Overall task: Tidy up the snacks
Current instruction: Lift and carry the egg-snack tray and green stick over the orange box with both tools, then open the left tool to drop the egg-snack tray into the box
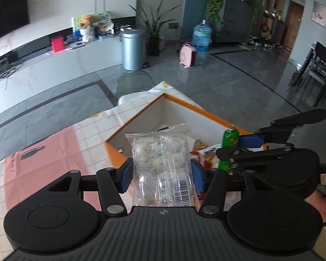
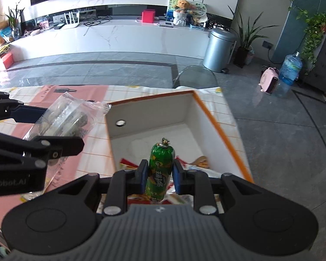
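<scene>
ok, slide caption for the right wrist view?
Right gripper holds green sausage above orange-rimmed box; left gripper holds clear packet.

The surface (image 2: 128, 93) is covered by a white grid-pattern cloth. A pink sheet (image 2: 82, 100) is laid at 9 o'clock; an orange-edged white box (image 2: 217, 117) is placed at 3 o'clock.

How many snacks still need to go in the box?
Some red and white snack packets already lie in the orange-rimmed white cardboard box. Two more are in hand: the left gripper holds a clear plastic packet of pale round sweets, and the right gripper holds a green-wrapped sausage stick. Both still need dropping in. No other loose snacks show on the checked tablecloth.
</scene>
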A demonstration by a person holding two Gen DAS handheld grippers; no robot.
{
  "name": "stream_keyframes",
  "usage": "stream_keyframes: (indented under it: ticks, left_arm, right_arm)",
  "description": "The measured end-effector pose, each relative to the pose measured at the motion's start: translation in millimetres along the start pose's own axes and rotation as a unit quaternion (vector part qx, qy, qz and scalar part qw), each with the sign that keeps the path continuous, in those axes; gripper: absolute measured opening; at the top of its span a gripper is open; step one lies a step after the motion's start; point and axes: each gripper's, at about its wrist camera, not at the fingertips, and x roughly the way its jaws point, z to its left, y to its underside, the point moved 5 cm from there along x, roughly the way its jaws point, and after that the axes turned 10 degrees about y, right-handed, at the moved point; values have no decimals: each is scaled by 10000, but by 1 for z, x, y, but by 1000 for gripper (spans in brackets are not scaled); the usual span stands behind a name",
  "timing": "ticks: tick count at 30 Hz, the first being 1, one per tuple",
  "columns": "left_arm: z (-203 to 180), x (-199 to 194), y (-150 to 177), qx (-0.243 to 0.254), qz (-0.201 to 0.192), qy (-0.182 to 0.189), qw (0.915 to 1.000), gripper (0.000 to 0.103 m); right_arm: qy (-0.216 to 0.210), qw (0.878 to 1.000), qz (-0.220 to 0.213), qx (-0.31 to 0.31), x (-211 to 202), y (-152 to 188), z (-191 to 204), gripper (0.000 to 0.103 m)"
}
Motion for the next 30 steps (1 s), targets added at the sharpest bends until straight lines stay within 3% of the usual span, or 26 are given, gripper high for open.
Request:
stream_keyframes:
  ticks: [11,17,30]
  left_arm:
    - [-27,74,-9,539,649,261,9961,62]
    - [-31,107,0,869,1019,178,9908,62]
    - [-25,142,9,1190,1506,96,9814,63]
  right_arm:
    - [89,9958,661,-631,53,14,-36,20]
    - [-25,9922,935,-819,79,21,-43,20]
    - [-275,9833,955,-1527,103,32,-27,20]
